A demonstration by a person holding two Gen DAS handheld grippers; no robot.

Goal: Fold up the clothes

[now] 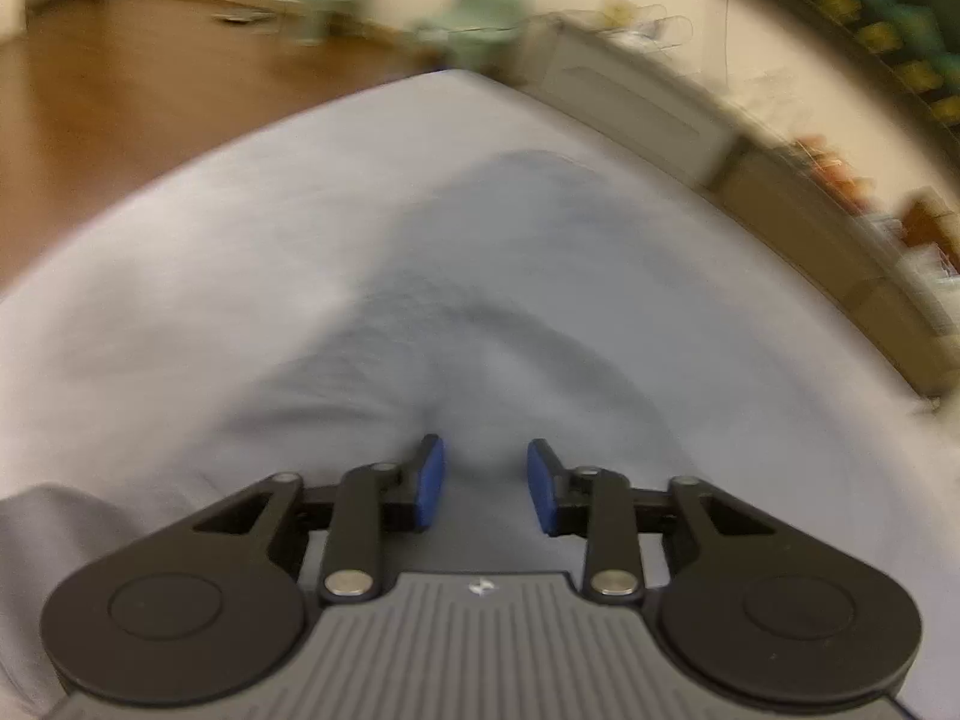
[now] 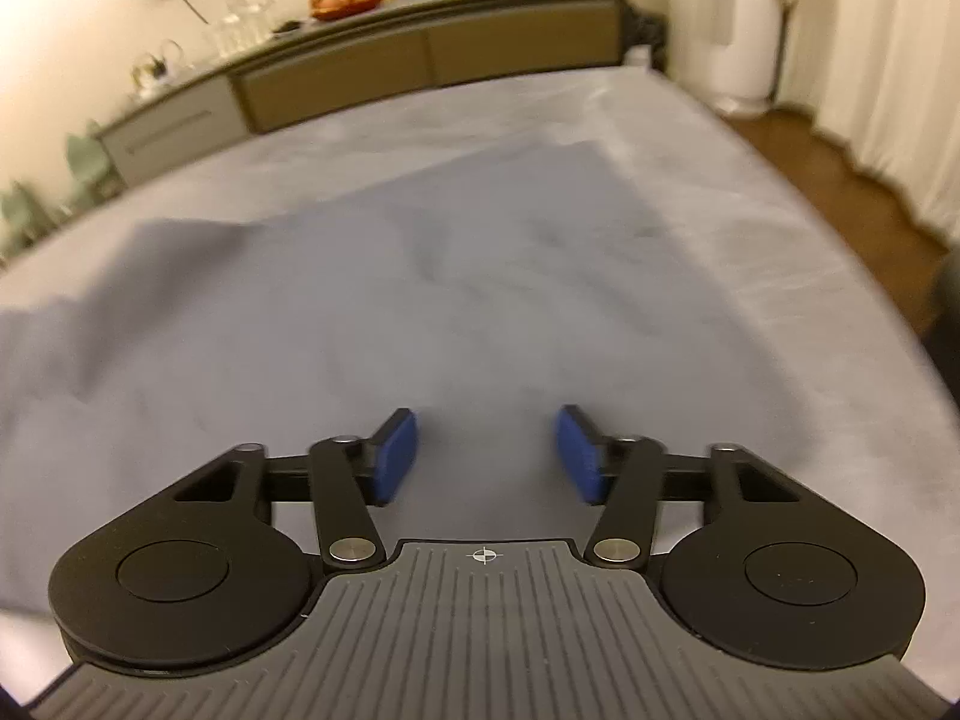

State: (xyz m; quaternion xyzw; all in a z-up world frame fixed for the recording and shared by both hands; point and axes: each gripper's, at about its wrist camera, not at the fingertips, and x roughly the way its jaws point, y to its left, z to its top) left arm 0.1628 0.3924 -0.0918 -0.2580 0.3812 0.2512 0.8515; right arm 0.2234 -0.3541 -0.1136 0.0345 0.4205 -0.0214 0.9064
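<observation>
Left tool and right tool, both released, hover over grey garment on bed; pinch edges squarely, lift evenly

Plain grey-blue cloth garment with no pattern, a shade darker than the pale grey bedsheet beneath. Royal-blue pads on black linkages over a ribbed grey body, alike on both tools. Beyond the sheet: taupe and grey sideboard, orange-red fruit bowl, reddish-brown wood floor, mint-green chairs.
</observation>
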